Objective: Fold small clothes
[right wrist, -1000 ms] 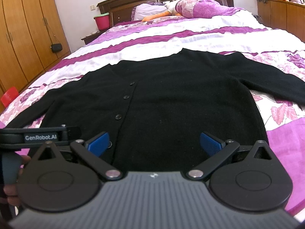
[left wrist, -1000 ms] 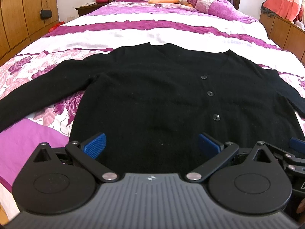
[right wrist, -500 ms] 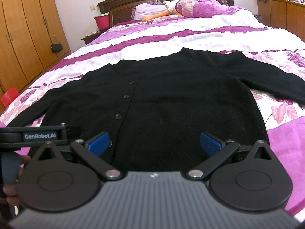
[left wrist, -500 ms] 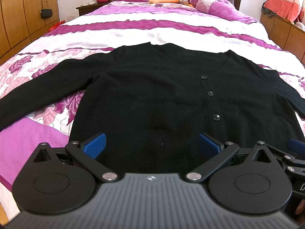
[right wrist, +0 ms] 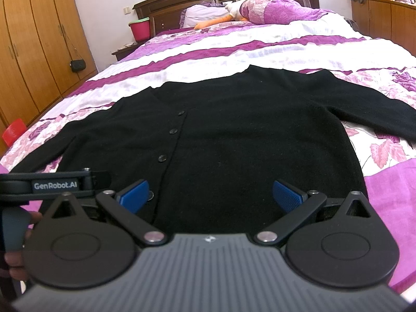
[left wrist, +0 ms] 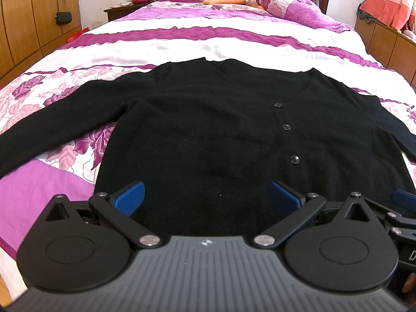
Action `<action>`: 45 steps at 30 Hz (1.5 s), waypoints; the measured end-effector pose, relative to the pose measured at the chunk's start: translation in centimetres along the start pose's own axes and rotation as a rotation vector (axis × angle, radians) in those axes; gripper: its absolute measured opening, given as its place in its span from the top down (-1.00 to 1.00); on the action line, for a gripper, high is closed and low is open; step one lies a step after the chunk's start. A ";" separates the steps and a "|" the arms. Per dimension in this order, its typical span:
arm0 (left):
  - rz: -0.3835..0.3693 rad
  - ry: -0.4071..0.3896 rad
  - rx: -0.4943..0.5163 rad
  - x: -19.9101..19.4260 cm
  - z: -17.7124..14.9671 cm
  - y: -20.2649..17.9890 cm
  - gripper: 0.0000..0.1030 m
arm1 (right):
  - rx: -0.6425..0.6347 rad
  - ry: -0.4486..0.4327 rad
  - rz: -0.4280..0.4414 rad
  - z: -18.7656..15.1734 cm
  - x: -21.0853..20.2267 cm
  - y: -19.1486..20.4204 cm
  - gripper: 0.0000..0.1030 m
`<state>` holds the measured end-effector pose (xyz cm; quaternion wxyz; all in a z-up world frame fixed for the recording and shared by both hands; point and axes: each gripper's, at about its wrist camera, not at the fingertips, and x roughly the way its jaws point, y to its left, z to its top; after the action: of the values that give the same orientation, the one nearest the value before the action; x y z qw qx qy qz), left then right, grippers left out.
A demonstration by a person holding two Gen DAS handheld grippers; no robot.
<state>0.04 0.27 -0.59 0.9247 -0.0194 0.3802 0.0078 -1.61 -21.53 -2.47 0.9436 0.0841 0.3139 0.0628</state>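
Black cardigan (left wrist: pixel 208 135) flat, sleeves spread, 3 buttons | both jaws released

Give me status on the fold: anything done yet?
Done: the black cardigan lies flat and buttoned on the bedspread, sleeves spread out. In hand: nothing; the left hand-held gripper and right hand-held gripper are both open near the hem, gripping no cloth. Left: every fold; no sleeve or side is turned in yet.
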 end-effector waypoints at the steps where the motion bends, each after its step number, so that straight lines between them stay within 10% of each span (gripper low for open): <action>1: 0.000 0.001 0.000 0.0 0.0 0.0 -1.00 | 0.000 0.000 0.000 0.0 0.0 0.0 -1.00; 26: -0.010 0.001 0.019 0.0 1.1 -0.7 -1.00 | 0.026 -0.031 -0.004 1.2 -1.6 -2.6 -1.00; 45: 0.010 0.063 0.083 6.0 2.6 -4.6 -1.00 | 0.027 -0.022 -0.374 3.2 -1.0 -18.8 -1.00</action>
<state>6.28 -4.18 -2.85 0.9122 0.0206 0.4092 -0.0038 0.72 -40.49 -3.08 0.9411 0.0377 0.3145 -0.1187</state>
